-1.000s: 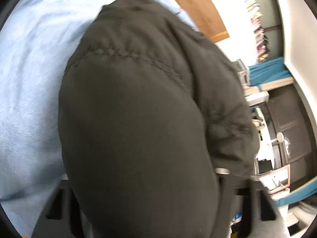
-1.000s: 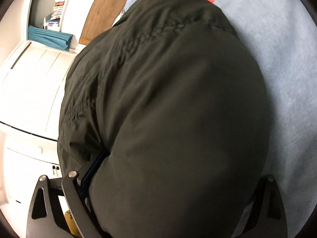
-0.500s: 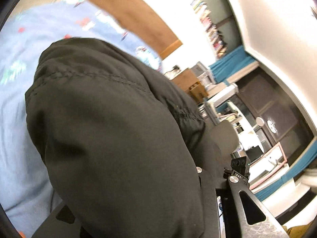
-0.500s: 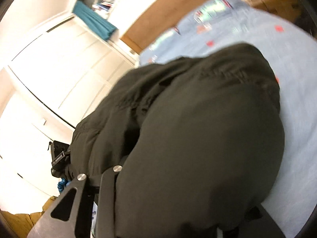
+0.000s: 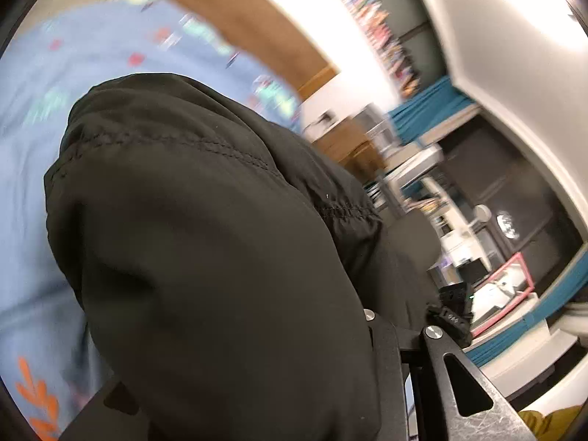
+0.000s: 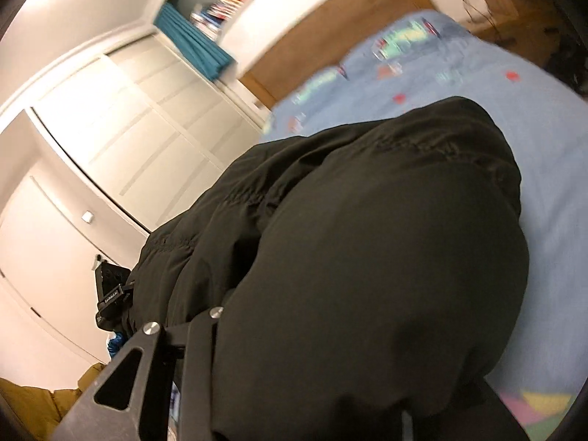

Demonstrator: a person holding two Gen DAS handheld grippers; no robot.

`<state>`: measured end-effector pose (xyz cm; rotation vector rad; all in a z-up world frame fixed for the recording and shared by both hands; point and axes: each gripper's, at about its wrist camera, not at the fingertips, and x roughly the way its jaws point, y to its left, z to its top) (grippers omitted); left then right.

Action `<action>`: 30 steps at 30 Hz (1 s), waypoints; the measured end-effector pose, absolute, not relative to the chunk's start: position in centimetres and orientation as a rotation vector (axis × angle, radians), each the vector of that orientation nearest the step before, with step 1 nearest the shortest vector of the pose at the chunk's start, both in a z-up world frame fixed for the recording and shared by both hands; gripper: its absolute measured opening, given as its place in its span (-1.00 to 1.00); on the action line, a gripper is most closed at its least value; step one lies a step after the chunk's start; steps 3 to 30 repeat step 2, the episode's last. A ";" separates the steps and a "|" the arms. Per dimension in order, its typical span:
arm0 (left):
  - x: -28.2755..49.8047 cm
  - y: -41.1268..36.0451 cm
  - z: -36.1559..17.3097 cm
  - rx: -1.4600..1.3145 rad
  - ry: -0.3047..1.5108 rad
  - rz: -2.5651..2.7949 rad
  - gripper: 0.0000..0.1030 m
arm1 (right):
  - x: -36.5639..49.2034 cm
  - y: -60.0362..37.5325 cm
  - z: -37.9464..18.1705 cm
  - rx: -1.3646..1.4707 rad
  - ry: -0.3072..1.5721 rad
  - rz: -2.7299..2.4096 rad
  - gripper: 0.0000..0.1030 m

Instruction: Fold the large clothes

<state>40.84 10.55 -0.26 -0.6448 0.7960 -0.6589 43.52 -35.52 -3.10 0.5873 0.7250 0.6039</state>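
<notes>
A large dark olive-black garment with stitched seams fills the left wrist view and drapes over my left gripper, whose jaws are shut on its fabric. The same garment fills the right wrist view, bunched over my right gripper, which is shut on it too. Both hold it lifted above a light blue patterned bedspread, also in the right wrist view. The fingertips are hidden under cloth. The other gripper shows at the garment's far edge in each view.
A wooden headboard stands behind the bed. White wardrobe doors are on one side. Shelves with books, teal fabric and cluttered furniture are on the other side.
Both grippers have lifted and tilted up with the garment. The views swung from looking down on the bed to looking across the room; more of the bedspread and walls shows.
</notes>
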 end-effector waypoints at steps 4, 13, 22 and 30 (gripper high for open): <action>40.6 10.8 -3.2 -0.646 0.854 -0.614 -0.49 | 43.1 -35.6 -5.9 0.592 0.786 0.576 -0.44; 40.6 10.8 -3.2 -0.646 0.854 -0.614 -0.49 | 43.1 -35.6 -5.9 0.592 0.786 0.576 -0.44; 40.6 10.8 -3.2 -0.646 0.854 -0.614 -0.49 | 43.1 -35.6 -5.9 0.592 0.786 0.576 -0.44; 40.6 10.8 -3.2 -0.646 0.854 -0.614 -0.49 | 43.1 -35.6 -5.9 0.592 0.786 0.576 -0.44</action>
